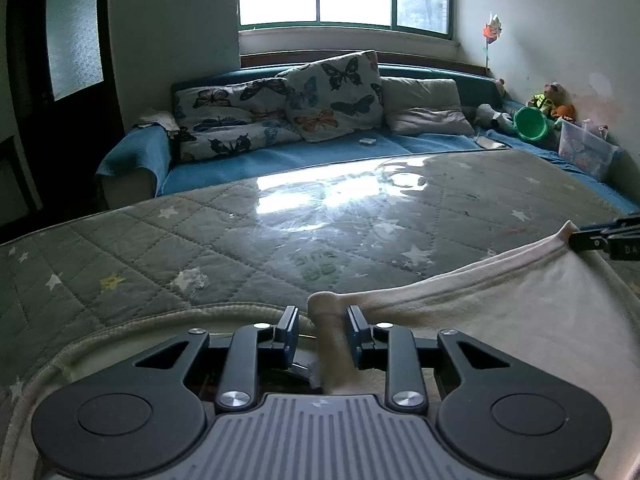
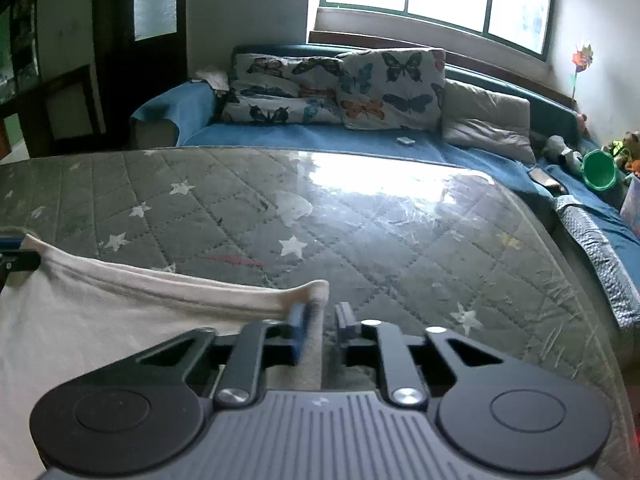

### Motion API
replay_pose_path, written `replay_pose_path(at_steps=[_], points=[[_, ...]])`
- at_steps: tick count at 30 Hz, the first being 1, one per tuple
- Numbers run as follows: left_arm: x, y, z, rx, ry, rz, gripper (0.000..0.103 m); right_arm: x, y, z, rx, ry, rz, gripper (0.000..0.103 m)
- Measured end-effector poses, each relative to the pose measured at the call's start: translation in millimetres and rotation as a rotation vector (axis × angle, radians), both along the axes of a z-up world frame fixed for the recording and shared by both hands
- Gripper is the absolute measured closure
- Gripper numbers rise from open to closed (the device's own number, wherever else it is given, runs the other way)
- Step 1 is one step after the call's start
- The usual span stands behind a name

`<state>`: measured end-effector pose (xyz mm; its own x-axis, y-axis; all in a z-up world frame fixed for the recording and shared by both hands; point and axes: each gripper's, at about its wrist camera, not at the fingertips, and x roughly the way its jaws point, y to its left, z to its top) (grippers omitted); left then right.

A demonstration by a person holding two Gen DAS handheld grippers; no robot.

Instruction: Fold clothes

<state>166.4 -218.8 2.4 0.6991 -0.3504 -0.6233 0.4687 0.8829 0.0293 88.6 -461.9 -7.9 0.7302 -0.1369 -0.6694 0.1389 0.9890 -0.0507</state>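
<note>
Left wrist view: left gripper (image 1: 322, 334) low over a cream garment (image 1: 500, 312) on the quilted grey star-print mattress (image 1: 200, 232). A bunched corner of the cloth sits between the blue pads (image 1: 291, 330) — a gap shows on each side, so the jaws stand narrowly apart around the fabric, not visibly clamped. Only this view shows the ribbed cream hem (image 1: 60, 364) curving off at lower left, and the right gripper (image 1: 600, 236) at the far right edge gripping the garment's other corner, cloth pulled into a taut edge between the two. Also the clear plastic box (image 1: 584, 148) by the wall.

Right wrist view: right gripper (image 2: 320, 320), the garment's (image 2: 80, 320) rolled corner lying against the left blue pad (image 2: 298, 328); the other pad stands off with a gap — jaws near together, grip cannot be confirmed. Left gripper (image 2: 18, 260) at the left edge on the far corner. Only here: the mattress's (image 2: 400, 240) right side dropping off, and a grey patterned cloth (image 2: 592, 232) beside it.

Garment looks plain cream, thick seamed edge sagging slightly, its body hanging toward the cameras. Butterfly cushions (image 2: 392, 88) and a green bucket (image 2: 598, 174) on the blue sofa behind.
</note>
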Motion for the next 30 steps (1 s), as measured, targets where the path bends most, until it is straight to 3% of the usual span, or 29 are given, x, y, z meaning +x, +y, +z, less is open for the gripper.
replay_pose_path(at_steps=[6, 8, 10, 18, 21, 23, 26, 30], points=[[-6.9, -1.7, 7.8, 0.002, -0.023, 0.016, 0.071, -13.6, 8.1, 18.3, -0.013, -0.010, 0.033, 0.071], [-10.2, -2.3, 10.0, -0.011, -0.011, 0.015, 0.060, -19.4, 13.2, 24.4, -0.014, -0.002, 0.063, 0.071], [-16.6, -1.7, 12.6, -0.006, -0.019, 0.011, 0.059, -28.9, 20.1, 29.7, -0.013, 0.006, 0.095, 0.070], [-47.7, 31.3, 33.1, -0.028, -0.012, 0.057, 0.054, -96.6, 59.1, 37.9, 0.024, 0.025, 0.248, 0.062], [-64.2, 50.5, 40.4, -0.052, -0.017, 0.090, 0.042, -125.9, 76.2, 36.4, 0.038, 0.014, 0.294, 0.054], [-76.7, 61.8, 43.2, -0.059, -0.022, 0.110, 0.042, -144.3, 87.5, 34.5, 0.041, 0.002, 0.319, 0.048], [-95.6, 77.6, 44.2, -0.070, -0.019, 0.139, 0.032, -167.2, 104.0, 29.9, 0.031, -0.021, 0.345, 0.041], [-124.0, 91.8, 42.4, -0.035, -0.054, 0.172, 0.018, -194.2, 121.0, 19.1, 0.005, -0.049, 0.367, 0.035]])
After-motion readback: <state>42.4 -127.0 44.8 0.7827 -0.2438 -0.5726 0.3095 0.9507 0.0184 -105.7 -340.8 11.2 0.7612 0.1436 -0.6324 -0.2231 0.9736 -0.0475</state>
